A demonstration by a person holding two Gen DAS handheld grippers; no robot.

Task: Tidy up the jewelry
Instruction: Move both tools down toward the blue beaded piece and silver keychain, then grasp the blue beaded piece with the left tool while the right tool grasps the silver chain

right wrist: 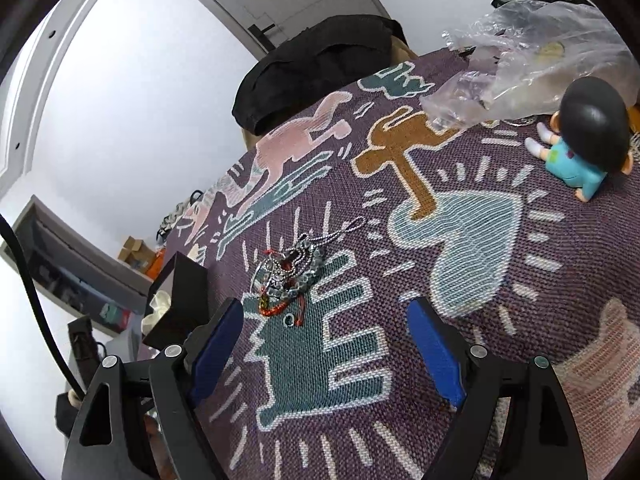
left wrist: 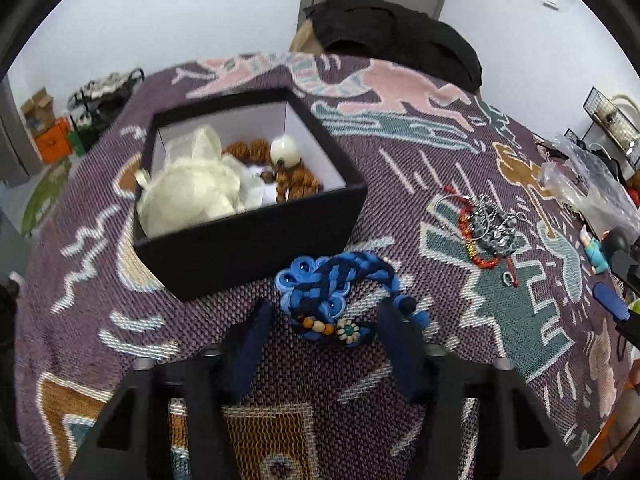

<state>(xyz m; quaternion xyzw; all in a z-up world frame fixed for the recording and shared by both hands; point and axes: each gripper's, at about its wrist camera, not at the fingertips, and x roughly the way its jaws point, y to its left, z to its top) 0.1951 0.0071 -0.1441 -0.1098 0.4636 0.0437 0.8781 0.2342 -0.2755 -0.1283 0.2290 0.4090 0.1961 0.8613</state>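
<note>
A black box [left wrist: 256, 236] with a white lining stands on the patterned cloth; it holds a cream pouch [left wrist: 192, 188], brown beads [left wrist: 296, 178] and a white bead [left wrist: 283, 151]. A blue braided bracelet [left wrist: 336, 292] lies on the cloth in front of the box, between the tips of my open left gripper [left wrist: 326, 320], not gripped. A tangle of red cord, silver chain and metal jewelry [left wrist: 484, 232] lies to the right; it also shows in the right wrist view [right wrist: 288, 280]. My right gripper [right wrist: 326, 316] is open and empty just short of it. The box corner [right wrist: 180, 300] shows at the left.
A clear plastic bag [right wrist: 532, 60] and a doll in blue [right wrist: 580, 140] lie at the far right of the table. A black garment [left wrist: 392, 36] hangs over a chair behind the table. The patterned cloth [right wrist: 460, 240] covers the whole table.
</note>
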